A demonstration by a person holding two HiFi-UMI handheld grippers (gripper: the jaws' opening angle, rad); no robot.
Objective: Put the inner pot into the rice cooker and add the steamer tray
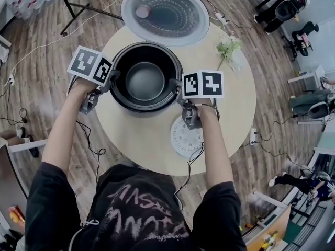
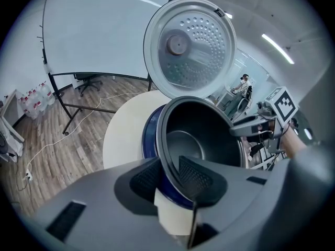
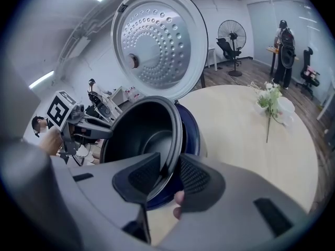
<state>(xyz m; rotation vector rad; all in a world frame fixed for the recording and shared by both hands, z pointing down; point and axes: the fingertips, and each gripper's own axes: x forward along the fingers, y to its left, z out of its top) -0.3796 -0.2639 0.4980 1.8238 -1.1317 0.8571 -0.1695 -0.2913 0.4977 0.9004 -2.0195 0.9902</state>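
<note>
While jaws straddle rim (image 2: 160, 150), inner pot (image 1: 145, 81) sits in cooker (image 2: 149, 140).

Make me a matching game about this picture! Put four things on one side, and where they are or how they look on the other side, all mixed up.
Things:
1. inner pot
2. lid
3. steamer tray
4. flowers

Places and states:
A. lying flat on the table, close to the person
B. tipped back, wide open
C. rim between the jaws of the left gripper and the right gripper
D. near the table's edge, on the right gripper's side

Right pairs: 1-C, 2-B, 3-A, 4-D.
</note>
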